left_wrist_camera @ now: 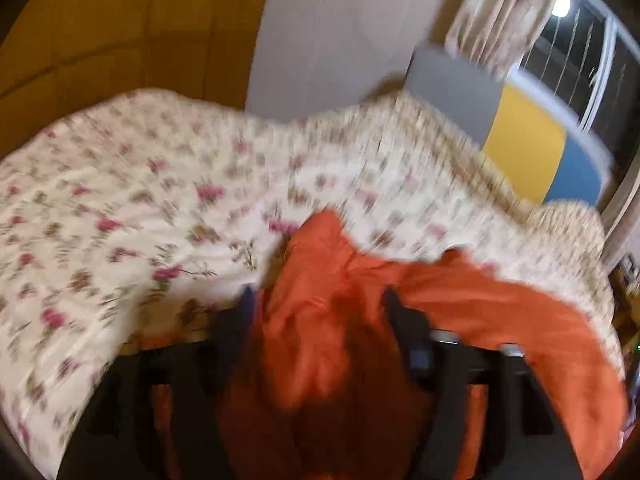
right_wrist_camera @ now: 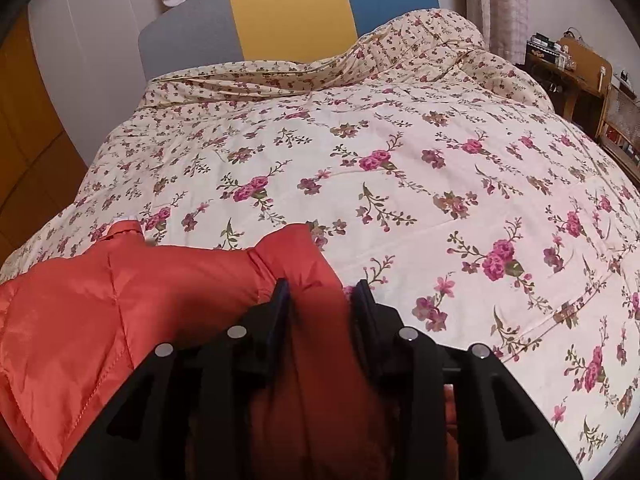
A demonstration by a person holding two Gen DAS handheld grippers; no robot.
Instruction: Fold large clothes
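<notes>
- Two pairs of tongs point down over one orange quilted jacket (right_wrist_camera: 120,300) that lies at the near edge of a bed; the left wrist view is blurred.
- Left tongs (left_wrist_camera: 320,300): jaws stand wide apart, with a raised fold of the jacket between them; blur hides whether the pads touch the cloth.
- Right tongs (right_wrist_camera: 320,292): jaws partly apart, with a bunched ridge of the jacket between them. The left finger (right_wrist_camera: 280,312) lies against the cloth, while the right one stands just beside it, so this looks like a loose straddle, not a pinch.
- From the right tongs the jacket spreads away to the left in the right wrist view.
- Floral quilt (right_wrist_camera: 400,168), cream with pink roses, covers the bed beyond the jacket and is rumpled into a mound at the far right corner.
- Headboard (right_wrist_camera: 292,12) in grey, yellow and blue panels stands behind the bed, with patterned curtains (left_wrist_camera: 504,12) and a window above it.
- Wooden furniture (right_wrist_camera: 580,76) with small clutter stands right of the bed; a yellow-brown wall panel (right_wrist_camera: 24,128) stands at its left.
</notes>
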